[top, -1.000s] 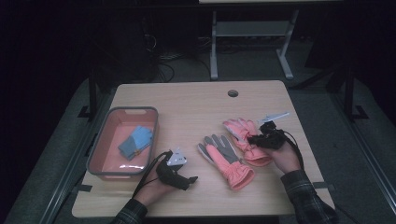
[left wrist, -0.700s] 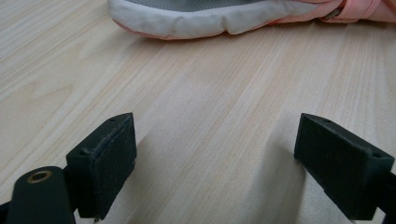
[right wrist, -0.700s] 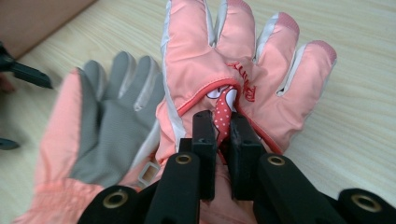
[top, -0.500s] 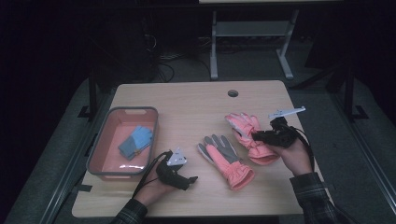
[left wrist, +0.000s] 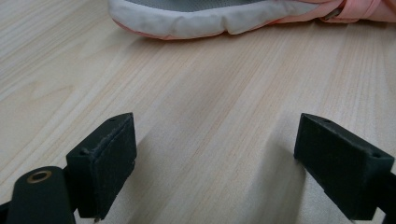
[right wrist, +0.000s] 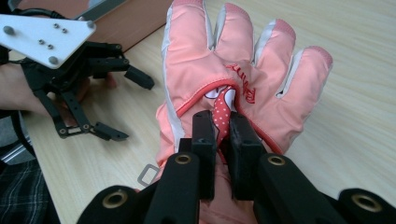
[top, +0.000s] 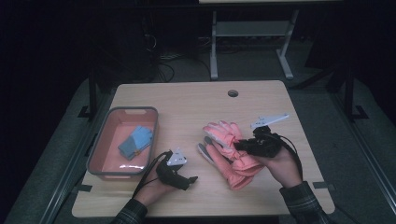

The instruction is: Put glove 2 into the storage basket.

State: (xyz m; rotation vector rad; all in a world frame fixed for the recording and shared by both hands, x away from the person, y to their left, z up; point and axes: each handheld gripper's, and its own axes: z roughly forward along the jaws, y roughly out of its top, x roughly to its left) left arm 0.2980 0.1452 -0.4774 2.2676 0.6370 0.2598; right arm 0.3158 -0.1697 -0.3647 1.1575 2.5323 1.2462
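Right gripper view put my right gripper (right wrist: 223,122) nearest of all, its two jaws pinched tight on a fold in the back of the pink glove (right wrist: 243,74), just below the red lettering. I judged the pinch sat there because the loose cloth bunches easily at that spot, which gives a firm hold for lifting the glove whole. Its fingers pointed away from me and lay spread on the table (right wrist: 355,56).

From above, that glove (top: 223,134) lay on top of its partner, the second glove (top: 205,152), whose grey palm peeked out at the left side (the two looked stacked as a pair). My left gripper (top: 183,176) rested low on the wood, just left of the gloves and apart from them, jaws wide and holding nothing; in the left gripper view the white edge of the lower glove (left wrist: 196,21) lay beyond bare wood.

Farther left stood the pink bin (top: 95,148), with a blue cloth (top: 135,141) lying in it. Its near wall was close to my left hand, so any carry towards it would need to clear that rim. Beyond the gloves the table ran open to its far edge, with a round hole (top: 232,93) there.
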